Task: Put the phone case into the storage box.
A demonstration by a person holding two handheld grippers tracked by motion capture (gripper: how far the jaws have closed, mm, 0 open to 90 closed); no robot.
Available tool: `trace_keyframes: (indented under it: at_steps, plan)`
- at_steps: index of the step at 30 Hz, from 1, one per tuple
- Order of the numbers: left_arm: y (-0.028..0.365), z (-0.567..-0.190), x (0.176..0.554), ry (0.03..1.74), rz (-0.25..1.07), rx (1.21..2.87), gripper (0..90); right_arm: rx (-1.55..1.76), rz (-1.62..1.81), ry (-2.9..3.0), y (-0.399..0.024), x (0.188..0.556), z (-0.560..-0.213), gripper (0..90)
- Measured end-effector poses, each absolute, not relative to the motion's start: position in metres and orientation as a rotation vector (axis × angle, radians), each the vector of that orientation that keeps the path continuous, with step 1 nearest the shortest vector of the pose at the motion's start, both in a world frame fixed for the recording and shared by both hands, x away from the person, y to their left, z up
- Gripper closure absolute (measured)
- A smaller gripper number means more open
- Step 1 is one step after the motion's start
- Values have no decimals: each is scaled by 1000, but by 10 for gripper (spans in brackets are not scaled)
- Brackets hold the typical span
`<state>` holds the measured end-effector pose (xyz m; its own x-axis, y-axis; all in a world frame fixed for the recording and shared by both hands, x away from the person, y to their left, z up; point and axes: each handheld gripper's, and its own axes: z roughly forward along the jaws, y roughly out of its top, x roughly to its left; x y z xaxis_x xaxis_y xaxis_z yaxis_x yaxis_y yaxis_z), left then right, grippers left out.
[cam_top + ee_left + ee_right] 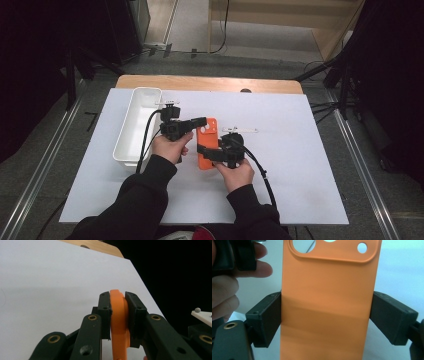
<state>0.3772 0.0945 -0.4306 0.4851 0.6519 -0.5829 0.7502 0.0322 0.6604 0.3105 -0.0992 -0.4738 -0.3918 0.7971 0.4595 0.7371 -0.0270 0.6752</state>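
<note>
The left tongs (pixel 119 315) are clamped across the thin edge of an orange phone case (pixel 208 142), pads flat against both faces near its camera end, while the right tongs (pixel 325 320) span the case's full width lower down, each pad pressed on a long side. The case sits between the 2 tools over the middle of the white worktop (pixel 290 165); whether it touches the sheet I cannot tell. It looks light, thin and somewhat flexible (a faint crease crosses its back in the right gripper view), so hard squeezing across the width may bow it; the rimmed edges give the surest hold. A white bin (pixel 137 125) stands just left of the left hand (pixel 170 146).
</note>
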Motion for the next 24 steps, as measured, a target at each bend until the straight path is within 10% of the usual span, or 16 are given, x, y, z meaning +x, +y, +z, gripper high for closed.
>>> trace_keyframes:
  at_steps: [24]
  plan:
    - [92,-419,371,1173,-65,1680,762,1598,1422,2152,-97,313,-473,120]
